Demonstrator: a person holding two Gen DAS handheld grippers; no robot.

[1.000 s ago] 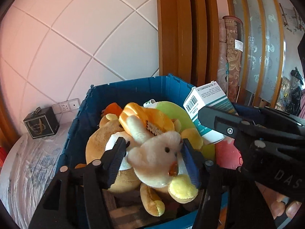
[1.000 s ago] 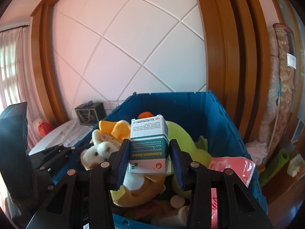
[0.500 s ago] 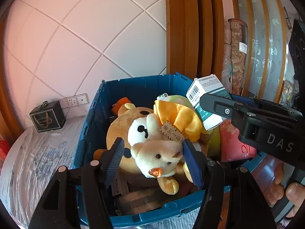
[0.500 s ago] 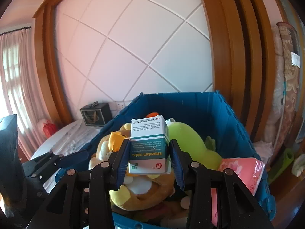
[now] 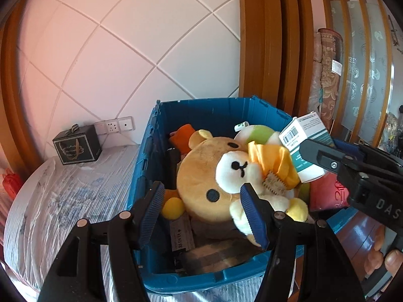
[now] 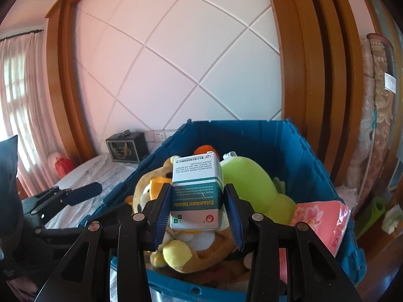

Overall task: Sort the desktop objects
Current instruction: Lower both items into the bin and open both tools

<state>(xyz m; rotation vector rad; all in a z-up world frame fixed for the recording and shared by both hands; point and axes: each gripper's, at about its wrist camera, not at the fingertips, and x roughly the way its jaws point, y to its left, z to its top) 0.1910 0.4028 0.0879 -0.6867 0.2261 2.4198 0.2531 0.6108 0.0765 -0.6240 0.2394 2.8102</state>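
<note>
A blue plastic bin (image 5: 151,151) (image 6: 302,156) holds plush toys. My left gripper (image 5: 201,214) hangs open over the bin's near left part, with nothing pressed between its pads. A brown bear plush (image 5: 201,171) lies in the bin beyond the fingers. A cream plush with a yellow scarf (image 5: 272,176) rests on the bear, just right of my right-hand finger and partly hidden by it. My right gripper (image 6: 196,209) is shut on a white and teal medicine box (image 6: 196,201) (image 5: 302,136), held upright above the toys. The left gripper's fingers (image 6: 83,192) show at that view's left edge.
A green plush (image 6: 246,181) and a pink packet (image 6: 322,219) fill the bin's right side. The bin stands on a table with a white and blue cloth (image 5: 63,201). A black box (image 5: 76,148) and wall sockets (image 5: 113,125) are at the back left. Rolled carpets (image 5: 327,75) lean at the right.
The left gripper has drawn back and to the left. The cream plush that sat between its fingers now lies in the bin beside the right finger. The right gripper still holds the box.
</note>
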